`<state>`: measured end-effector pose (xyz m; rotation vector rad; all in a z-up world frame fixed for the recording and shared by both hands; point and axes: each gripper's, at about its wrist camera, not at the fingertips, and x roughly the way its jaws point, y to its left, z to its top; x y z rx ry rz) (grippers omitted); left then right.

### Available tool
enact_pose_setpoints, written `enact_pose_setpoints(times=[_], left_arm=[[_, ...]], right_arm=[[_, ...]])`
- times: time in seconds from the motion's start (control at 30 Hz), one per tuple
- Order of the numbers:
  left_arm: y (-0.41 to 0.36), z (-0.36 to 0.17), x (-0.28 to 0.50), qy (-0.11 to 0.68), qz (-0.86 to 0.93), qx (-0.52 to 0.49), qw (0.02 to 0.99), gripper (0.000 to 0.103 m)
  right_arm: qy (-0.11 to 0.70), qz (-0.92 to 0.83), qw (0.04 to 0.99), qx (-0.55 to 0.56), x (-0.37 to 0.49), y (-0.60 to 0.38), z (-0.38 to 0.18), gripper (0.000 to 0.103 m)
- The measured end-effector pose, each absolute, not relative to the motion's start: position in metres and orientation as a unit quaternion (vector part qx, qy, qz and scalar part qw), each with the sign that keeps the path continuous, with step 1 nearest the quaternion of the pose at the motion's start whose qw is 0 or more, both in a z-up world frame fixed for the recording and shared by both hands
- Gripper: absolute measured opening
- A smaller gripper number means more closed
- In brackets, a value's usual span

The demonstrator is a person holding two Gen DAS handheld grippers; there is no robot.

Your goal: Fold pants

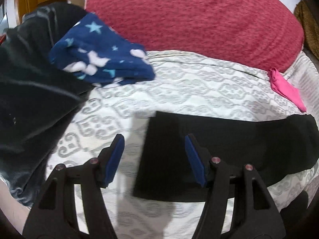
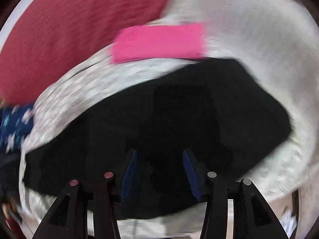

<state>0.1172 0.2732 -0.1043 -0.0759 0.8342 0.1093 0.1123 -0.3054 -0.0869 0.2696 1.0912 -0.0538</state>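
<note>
Folded black pants [image 1: 229, 149] lie on the bed [image 1: 199, 83], both tools released above them.

In the left wrist view we see the left tool [image 1: 153, 159] spread wide and empty, over the pants' left edge at lower centre; bare patterned mattress opens left and above; a star-print cloth [image 1: 99, 53] sits upper left, a pink cloth [image 1: 285, 87] far right; in the blurred right wrist view the right tool [image 2: 159, 171] is parted over the pants, holding nothing.

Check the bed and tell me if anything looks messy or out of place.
The black pants lie flat and folded on the patterned mattress. To their left, a heap of dark clothes and a crumpled blue star-print garment sit unfolded. A pink cloth lies loose at the mattress's right edge.
</note>
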Motion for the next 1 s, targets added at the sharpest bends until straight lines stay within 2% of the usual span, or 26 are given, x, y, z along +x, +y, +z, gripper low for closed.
enact_pose_setpoints(times=[0.2,0.4,0.47,0.53,0.6,0.63,0.8,0.83,0.9,1.0], left_arm=[[0.291,-0.133,0.151,0.429,0.020,-0.052,0.901,0.064],[0.283,-0.159,0.198,0.448,-0.021,-0.052,0.892,0.064],[0.276,-0.163,0.206,0.449,-0.035,-0.034,0.892,0.056],[0.270,-0.169,0.215,0.460,-0.039,-0.011,0.887,0.029],[0.270,-0.175,0.223,0.474,-0.041,-0.007,0.880,0.021],[0.271,-0.175,0.223,0.475,-0.047,-0.017,0.879,0.013],[0.298,-0.138,0.199,0.426,-0.058,-0.118,0.895,0.010],[0.305,-0.130,0.194,0.416,-0.049,-0.135,0.898,0.004],[0.325,-0.117,0.191,0.405,-0.034,-0.169,0.898,0.004],[0.343,-0.128,0.210,0.429,0.058,-0.150,0.889,0.002]], right_arm=[[0.530,0.055,0.846,0.030,0.155,-0.205,-0.084,0.052],[0.548,0.054,0.834,0.042,0.169,-0.184,-0.100,0.052],[0.554,0.046,0.830,0.054,0.168,-0.185,-0.104,0.052],[0.558,0.043,0.827,0.056,0.162,-0.187,-0.104,0.053],[0.561,0.032,0.826,0.052,0.162,-0.187,-0.106,0.053],[0.562,0.028,0.825,0.053,0.157,-0.189,-0.104,0.053],[0.559,0.013,0.826,0.071,0.153,-0.197,-0.100,0.053],[0.558,0.011,0.826,0.072,0.152,-0.199,-0.099,0.053],[0.557,0.008,0.827,0.076,0.151,-0.201,-0.098,0.054],[0.557,0.010,0.826,0.087,0.153,-0.202,-0.102,0.055]])
